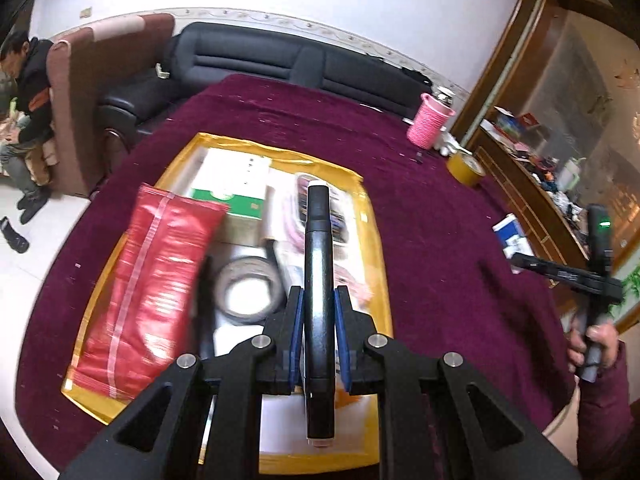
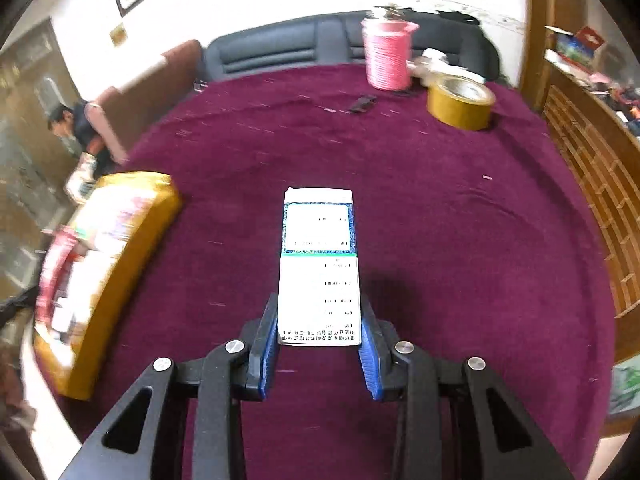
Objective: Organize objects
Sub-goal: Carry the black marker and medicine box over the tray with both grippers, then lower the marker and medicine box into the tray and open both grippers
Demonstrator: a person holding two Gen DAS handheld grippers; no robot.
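The left gripper (image 1: 318,332) is clamped on a black marker (image 1: 319,280), held above the yellow tray (image 1: 372,240) at frame centre. The right gripper (image 2: 319,344) pinches a white box (image 2: 319,268) over the maroon cloth (image 2: 460,240). Step in hand appears to be carrying items to the tray, lower left in the right view. Next move likely calls for lowering the marker into a free gap, then releasing.
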